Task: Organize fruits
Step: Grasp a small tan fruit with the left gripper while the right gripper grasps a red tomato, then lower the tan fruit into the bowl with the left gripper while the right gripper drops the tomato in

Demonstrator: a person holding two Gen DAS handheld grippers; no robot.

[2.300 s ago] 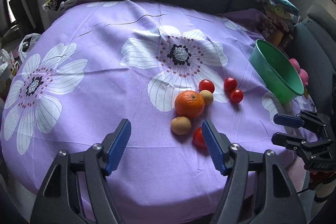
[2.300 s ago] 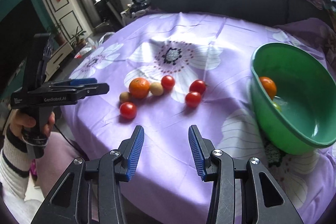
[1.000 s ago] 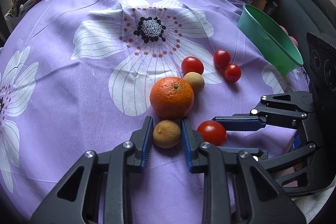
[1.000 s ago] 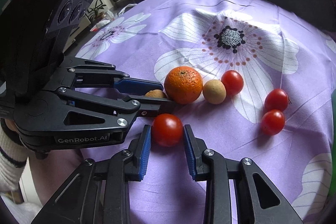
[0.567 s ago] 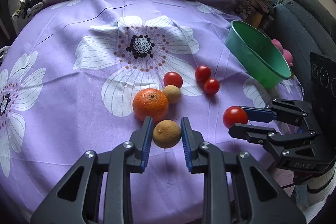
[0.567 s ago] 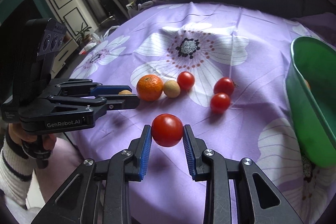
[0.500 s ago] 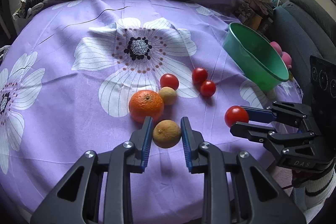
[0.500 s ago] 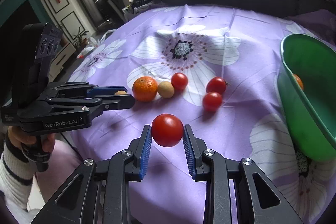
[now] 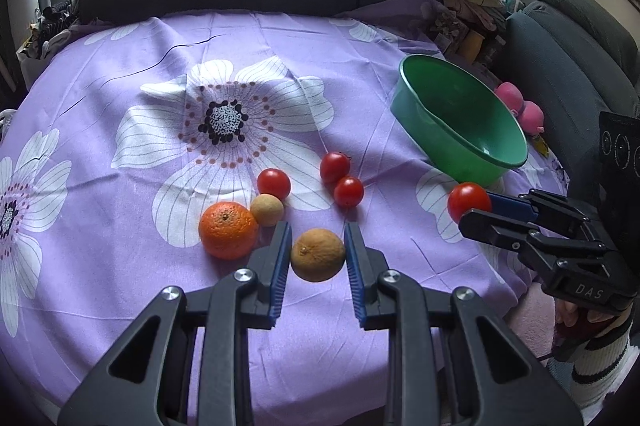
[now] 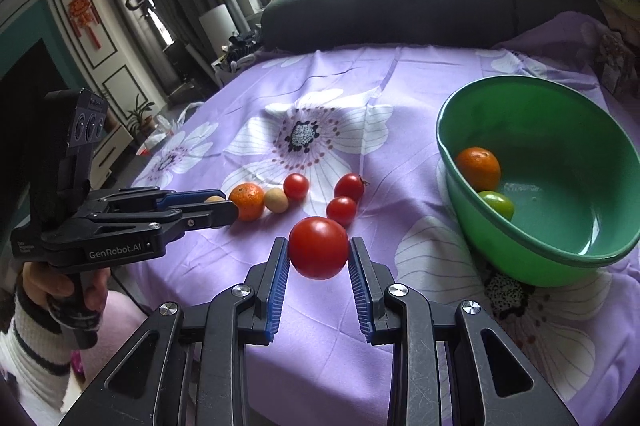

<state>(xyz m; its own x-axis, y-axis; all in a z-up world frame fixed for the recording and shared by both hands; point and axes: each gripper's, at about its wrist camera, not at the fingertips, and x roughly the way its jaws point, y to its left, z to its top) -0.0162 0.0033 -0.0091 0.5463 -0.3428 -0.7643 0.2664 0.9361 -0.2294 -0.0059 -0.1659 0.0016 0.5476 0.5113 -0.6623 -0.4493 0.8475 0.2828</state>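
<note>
Tomato [image 10: 318, 247] between right fingers [image 10: 277, 278]

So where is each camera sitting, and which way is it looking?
Left wrist: rides on the left gripper, looking along its jaws across the purple tablecloth; the jaws pinch a brownish fruit, and the right gripper pokes in from the right.
Right wrist: rides on the right gripper, jaws pinching a tomato, facing the green bowl; the left gripper and a hand show at left.
Both see the big orange, loose tomatoes and bowl.
</note>
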